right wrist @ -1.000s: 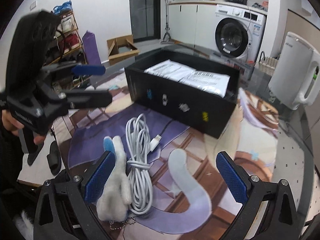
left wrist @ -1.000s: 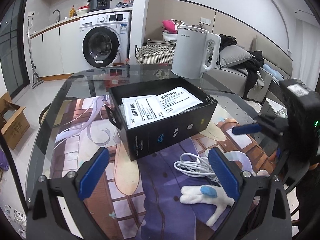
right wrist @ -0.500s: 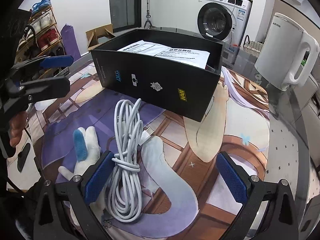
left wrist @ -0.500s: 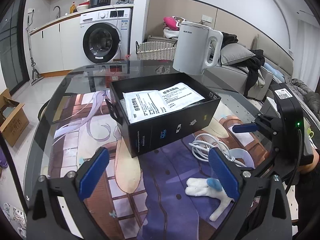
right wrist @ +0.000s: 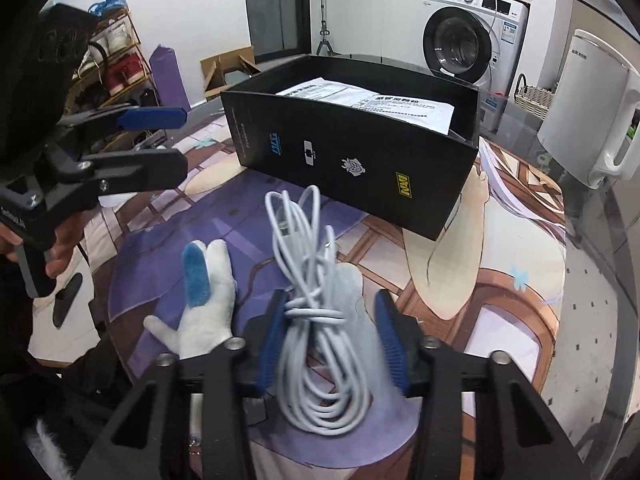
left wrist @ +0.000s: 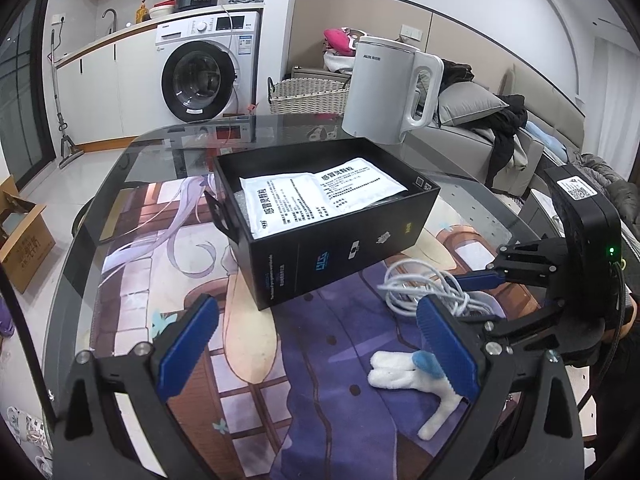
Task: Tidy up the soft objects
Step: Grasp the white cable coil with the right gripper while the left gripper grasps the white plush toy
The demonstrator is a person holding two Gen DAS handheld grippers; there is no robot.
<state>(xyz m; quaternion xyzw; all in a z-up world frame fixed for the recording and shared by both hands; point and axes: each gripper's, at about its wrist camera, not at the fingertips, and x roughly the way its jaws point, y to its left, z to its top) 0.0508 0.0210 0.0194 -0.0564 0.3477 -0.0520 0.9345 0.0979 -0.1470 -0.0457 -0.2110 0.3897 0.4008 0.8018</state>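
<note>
A coiled white cable (right wrist: 320, 320) sits between the blue pads of my right gripper (right wrist: 332, 344), whose jaws have narrowed around the bundle; it also shows in the left wrist view (left wrist: 424, 288). A white plush toy with a blue ear (right wrist: 206, 300) lies on the mat just left of the cable, seen too in the left wrist view (left wrist: 412, 372). A black open box (left wrist: 328, 216) holding white packets (left wrist: 312, 196) stands beyond, also in the right wrist view (right wrist: 360, 144). My left gripper (left wrist: 316, 348) is open and empty, hovering over the mat.
A white electric kettle (left wrist: 388, 92) stands behind the box on the round glass table (left wrist: 100, 208). A printed mat (left wrist: 160, 264) covers the table. A washing machine (left wrist: 200, 72), wicker basket (left wrist: 304, 96) and sofa (left wrist: 480, 120) lie beyond the table.
My right gripper has moved over the cable and its jaws have closed in around the bundle. My left gripper has drifted slightly and stays open.
</note>
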